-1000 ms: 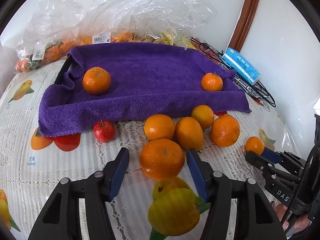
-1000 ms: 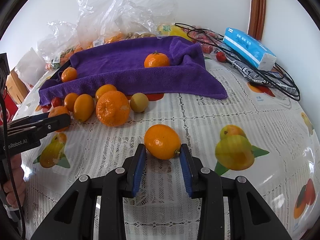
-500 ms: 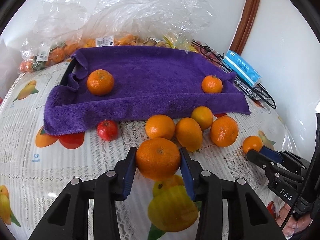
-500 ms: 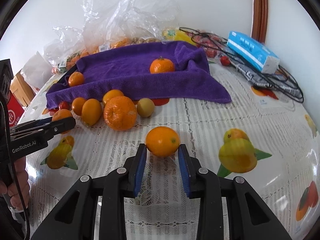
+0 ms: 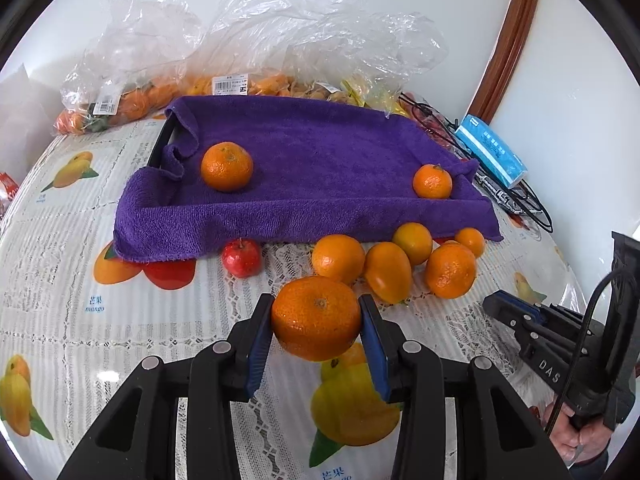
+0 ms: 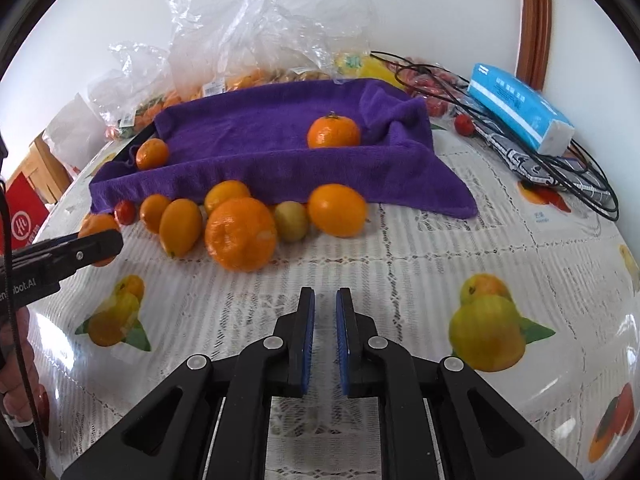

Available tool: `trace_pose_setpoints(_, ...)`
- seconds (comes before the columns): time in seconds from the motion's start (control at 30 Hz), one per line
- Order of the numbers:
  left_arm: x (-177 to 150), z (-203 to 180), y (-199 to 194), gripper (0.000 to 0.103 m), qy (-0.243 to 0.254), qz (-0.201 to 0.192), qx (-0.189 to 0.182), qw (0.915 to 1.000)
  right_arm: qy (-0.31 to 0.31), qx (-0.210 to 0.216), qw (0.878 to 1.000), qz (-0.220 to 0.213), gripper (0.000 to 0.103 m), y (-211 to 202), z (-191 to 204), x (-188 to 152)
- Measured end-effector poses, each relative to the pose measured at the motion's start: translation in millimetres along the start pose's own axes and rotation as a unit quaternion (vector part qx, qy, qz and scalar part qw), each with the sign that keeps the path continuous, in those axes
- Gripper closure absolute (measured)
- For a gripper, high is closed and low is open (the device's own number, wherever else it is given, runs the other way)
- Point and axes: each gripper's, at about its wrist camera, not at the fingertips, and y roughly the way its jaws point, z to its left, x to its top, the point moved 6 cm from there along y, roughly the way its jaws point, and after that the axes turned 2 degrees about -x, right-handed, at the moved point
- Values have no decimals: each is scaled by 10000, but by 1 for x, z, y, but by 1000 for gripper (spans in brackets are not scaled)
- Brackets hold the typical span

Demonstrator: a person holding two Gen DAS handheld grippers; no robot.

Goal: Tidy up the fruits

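Note:
My left gripper point(image 5: 316, 320) is shut on a large orange point(image 5: 316, 318) and holds it above the tablecloth. My right gripper point(image 6: 325, 312) is shut and empty over the tablecloth. An orange point(image 6: 337, 210) lies on the cloth ahead of it, beside several loose oranges point(image 6: 241, 234) and a yellow-green fruit point(image 6: 291, 221). A purple towel point(image 5: 312, 160) covers a tray and carries two oranges point(image 5: 227, 166) point(image 5: 432, 181). A small red apple point(image 5: 241, 258) lies at the towel's front edge.
Clear plastic bags of fruit point(image 5: 224, 80) stand behind the towel. A blue tissue pack point(image 6: 520, 108) and black cables point(image 6: 560, 168) lie at the back right. A red box point(image 6: 24, 216) is off the table's left. The tablecloth has printed fruit pictures.
The left gripper closed on the large orange and lifted it. The right gripper let go of its orange, which now lies near the towel, drew back and shut empty.

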Motion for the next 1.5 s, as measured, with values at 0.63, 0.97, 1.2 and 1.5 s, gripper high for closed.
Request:
trace_pose_setpoints(0.63,21,11,5,63,-256,-167,-106,9995,-112,-141,9998,-119,65,34,-4,51)
trace_pose_setpoints(0.97,20,13,8,63,-289,-165,-184,9993,66,88,9999,-3,66,46,-8,52)
trace_pose_setpoints(1.2,23,11,-1,63,-239,-294,-175,9991,-104,59,9995,-288,66,32,-3,55)
trace_pose_setpoints(1.5,38,9,-14,63,-291,-472,-145,9984,-166,84,9980,-609,66,-2,-1,67)
